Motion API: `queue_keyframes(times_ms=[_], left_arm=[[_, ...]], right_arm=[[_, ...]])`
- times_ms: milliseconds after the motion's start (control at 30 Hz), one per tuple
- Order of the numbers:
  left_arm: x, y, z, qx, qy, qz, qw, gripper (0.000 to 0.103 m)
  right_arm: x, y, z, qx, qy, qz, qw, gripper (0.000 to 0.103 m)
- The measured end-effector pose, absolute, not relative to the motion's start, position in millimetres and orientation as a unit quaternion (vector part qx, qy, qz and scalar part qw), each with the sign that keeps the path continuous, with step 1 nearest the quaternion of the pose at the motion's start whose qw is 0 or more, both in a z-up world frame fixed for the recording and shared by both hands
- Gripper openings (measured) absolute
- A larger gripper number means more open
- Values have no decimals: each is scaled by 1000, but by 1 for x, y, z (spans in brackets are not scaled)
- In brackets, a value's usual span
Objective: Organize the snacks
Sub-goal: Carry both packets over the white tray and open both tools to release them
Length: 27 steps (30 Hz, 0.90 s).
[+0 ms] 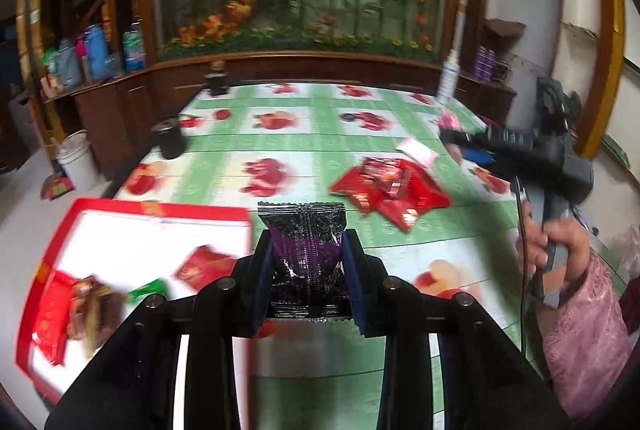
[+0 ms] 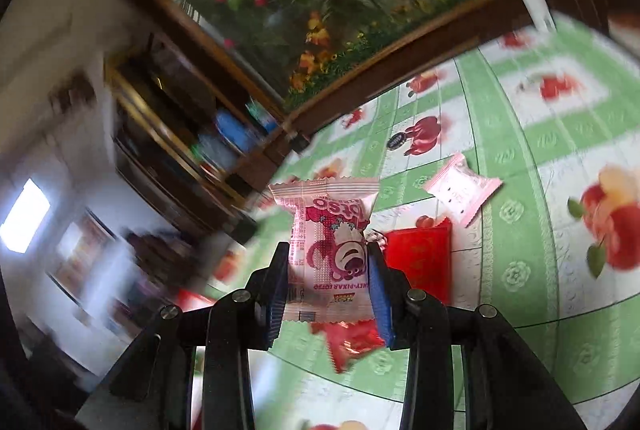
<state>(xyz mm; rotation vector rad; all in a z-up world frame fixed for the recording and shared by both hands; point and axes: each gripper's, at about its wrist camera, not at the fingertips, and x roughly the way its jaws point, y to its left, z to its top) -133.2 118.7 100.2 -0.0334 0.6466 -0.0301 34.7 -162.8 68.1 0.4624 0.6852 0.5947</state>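
Note:
My left gripper point(image 1: 307, 250) is shut on a black and purple snack packet point(image 1: 306, 250), held above the table just right of the red-rimmed white tray point(image 1: 132, 226). The tray holds several red packets point(image 1: 204, 266) and a green one. My right gripper point(image 2: 328, 258) is shut on a pink bear-print snack packet point(image 2: 328, 242), lifted over the table. In the left wrist view the right gripper's body point(image 1: 520, 146) shows at the right, in a hand with a pink sleeve. A pile of red packets point(image 1: 388, 186) lies mid-table. Another pink packet point(image 2: 462, 192) and a red packet point(image 2: 420, 258) lie below the right gripper.
A green fruit-print cloth covers the table point(image 1: 320, 150). Two dark jars point(image 1: 170, 140) stand at its far left edge and a white bottle point(image 1: 447, 78) at the far right. Wooden shelves with bottles point(image 1: 96, 50) lie behind, and a white bucket point(image 1: 76, 158) stands on the floor.

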Motion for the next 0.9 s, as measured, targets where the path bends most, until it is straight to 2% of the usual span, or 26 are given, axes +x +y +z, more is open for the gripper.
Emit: queue_keyframes(times_ms=[167, 367, 633, 900], left_arm=[[-149, 159, 99, -22, 307, 37, 951, 30], [-162, 202, 87, -33, 306, 79, 948, 30], [-169, 233, 74, -40, 308, 112, 944, 31], [-172, 259, 61, -53, 313, 135, 939, 31]], right_arm=[[19, -125, 59, 144, 347, 261, 889, 37], [-22, -67, 74, 92, 309, 313, 893, 37], [-74, 30, 82, 89, 287, 415, 859, 37], [-95, 114, 63, 30, 313, 454, 833, 37]])
